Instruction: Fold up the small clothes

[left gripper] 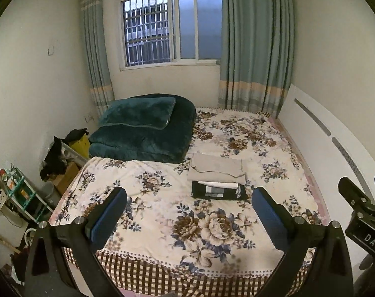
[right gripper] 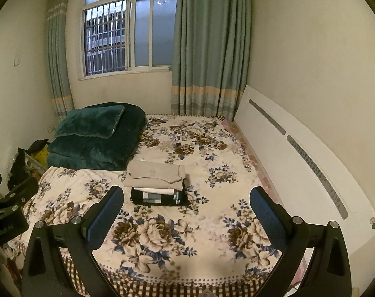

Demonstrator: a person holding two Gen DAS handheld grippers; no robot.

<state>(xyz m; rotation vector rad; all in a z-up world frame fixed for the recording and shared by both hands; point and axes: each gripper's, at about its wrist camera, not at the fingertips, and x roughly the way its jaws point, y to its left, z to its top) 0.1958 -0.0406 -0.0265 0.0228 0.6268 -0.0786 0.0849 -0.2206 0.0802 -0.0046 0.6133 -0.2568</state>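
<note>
1. Clothes (left gripper: 218,180) lie folded in a stack near the middle of the bed (left gripper: 162,222), just in front of the green quilt (left gripper: 143,133): beige pieces on top, a black-and-white piece at the bottom.
2. Left gripper (left gripper: 188,206) is held above the near end of the bed, fingers spread wide with nothing between them.
3. Right gripper (right gripper: 186,205) is held beside it, equally wide apart and holding nothing.
4. Both grippers are well short of the stack.
</note>
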